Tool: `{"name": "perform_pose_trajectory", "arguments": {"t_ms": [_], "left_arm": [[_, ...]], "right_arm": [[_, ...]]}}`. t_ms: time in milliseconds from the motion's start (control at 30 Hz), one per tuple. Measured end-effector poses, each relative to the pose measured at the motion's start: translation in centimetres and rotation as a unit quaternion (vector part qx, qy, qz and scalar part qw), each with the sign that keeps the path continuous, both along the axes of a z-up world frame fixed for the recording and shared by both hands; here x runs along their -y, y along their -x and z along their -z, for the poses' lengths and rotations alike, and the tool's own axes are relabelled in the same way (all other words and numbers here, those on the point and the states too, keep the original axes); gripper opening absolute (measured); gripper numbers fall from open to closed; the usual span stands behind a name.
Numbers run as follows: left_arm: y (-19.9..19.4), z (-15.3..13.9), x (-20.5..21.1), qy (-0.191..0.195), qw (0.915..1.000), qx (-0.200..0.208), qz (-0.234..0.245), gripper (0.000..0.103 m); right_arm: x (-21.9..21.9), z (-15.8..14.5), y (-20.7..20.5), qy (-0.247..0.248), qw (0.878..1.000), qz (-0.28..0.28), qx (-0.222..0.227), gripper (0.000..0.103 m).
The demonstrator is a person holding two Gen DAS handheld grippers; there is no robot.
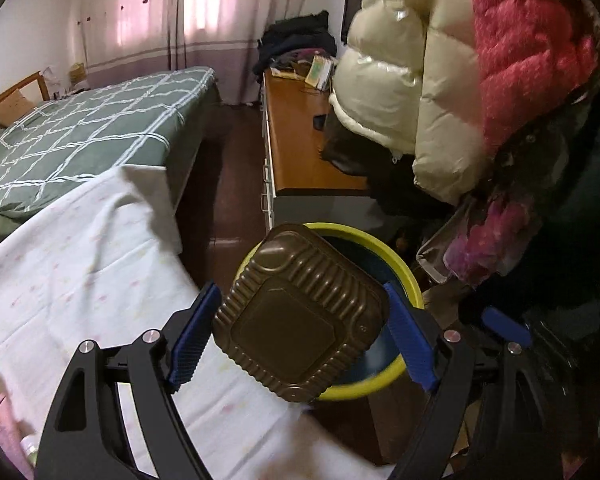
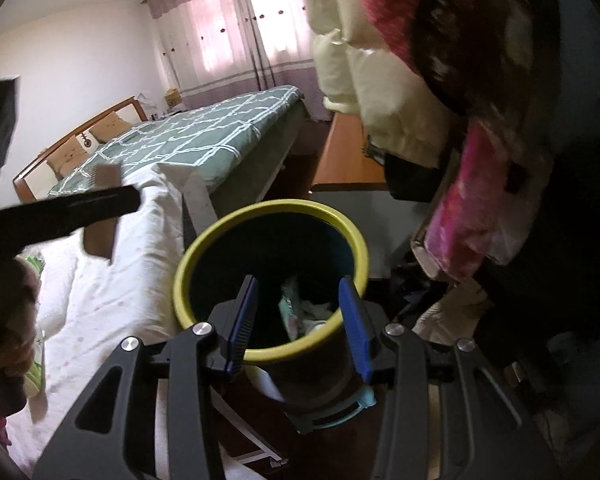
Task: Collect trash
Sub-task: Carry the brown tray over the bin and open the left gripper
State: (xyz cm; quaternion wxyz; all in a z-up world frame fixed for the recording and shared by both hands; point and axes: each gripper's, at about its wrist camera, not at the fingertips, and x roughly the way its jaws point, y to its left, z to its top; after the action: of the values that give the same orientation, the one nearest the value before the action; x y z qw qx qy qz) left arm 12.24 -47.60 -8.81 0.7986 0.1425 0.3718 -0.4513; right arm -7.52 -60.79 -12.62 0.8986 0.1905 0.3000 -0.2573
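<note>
pinching a ribbed brown tray lid [image 1: 300, 316] between the left gripper [image 1: 296, 336] pads, tilted above the yellow-rimmed bin [image 1: 410, 280], seemingly for dropping in. spread wide and holding nothing, right gripper [image 2: 298, 320] over the bin's mouth, crumpled trash [image 2: 304, 312] already inside. white-sheeted bed [image 1: 80, 264] just beside; hanging puffy jackets [image 1: 440, 80] crowding the far side.
</note>
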Motion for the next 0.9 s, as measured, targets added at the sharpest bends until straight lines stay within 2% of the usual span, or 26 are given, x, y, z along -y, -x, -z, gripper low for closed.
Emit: {"name": "perform_pose_trajectory", "arguments": {"t_ms": [167, 233, 400, 533, 633, 800, 900], "left_arm": [[-0.6, 1.6, 4.6, -0.019, 0.9998, -0.01, 0.005, 0.083], [-0.8, 2.1, 5.8, -0.029, 0.9995, -0.007, 0.0, 0.096], [-1.1, 2.1, 6.6, -0.042, 0.9989, 0.005, -0.02, 0.098], [0.1, -1.2, 2.4, -0.006, 0.999, 0.023, -0.037, 0.098], [1.7, -3.6, -3.0, 0.021, 0.9971, 0.044, -0.058, 0.098], [2.9, -5.2, -12.3, 0.036, 0.9905, 0.064, -0.117, 0.098], [3.6, -5.5, -18.7, 0.042, 0.9825, 0.08, -0.163, 0.098]], "right_arm": [[1.0, 0.7, 0.9, -0.008, 1.0, 0.006, -0.005, 0.042], [1.2, 0.9, 1.0, -0.011, 1.0, 0.006, -0.006, 0.043], [1.1, 1.1, 1.2, -0.018, 1.0, 0.001, -0.004, 0.043], [0.5, 1.3, 0.9, -0.023, 1.0, -0.009, -0.004, 0.044], [-0.5, 1.3, 0.1, -0.022, 0.999, -0.023, -0.008, 0.044], [-2.9, 0.6, -1.2, -0.011, 0.999, -0.049, -0.01, 0.044], [-4.8, 0.0, -2.2, -0.004, 0.998, -0.068, -0.01, 0.045]]}}
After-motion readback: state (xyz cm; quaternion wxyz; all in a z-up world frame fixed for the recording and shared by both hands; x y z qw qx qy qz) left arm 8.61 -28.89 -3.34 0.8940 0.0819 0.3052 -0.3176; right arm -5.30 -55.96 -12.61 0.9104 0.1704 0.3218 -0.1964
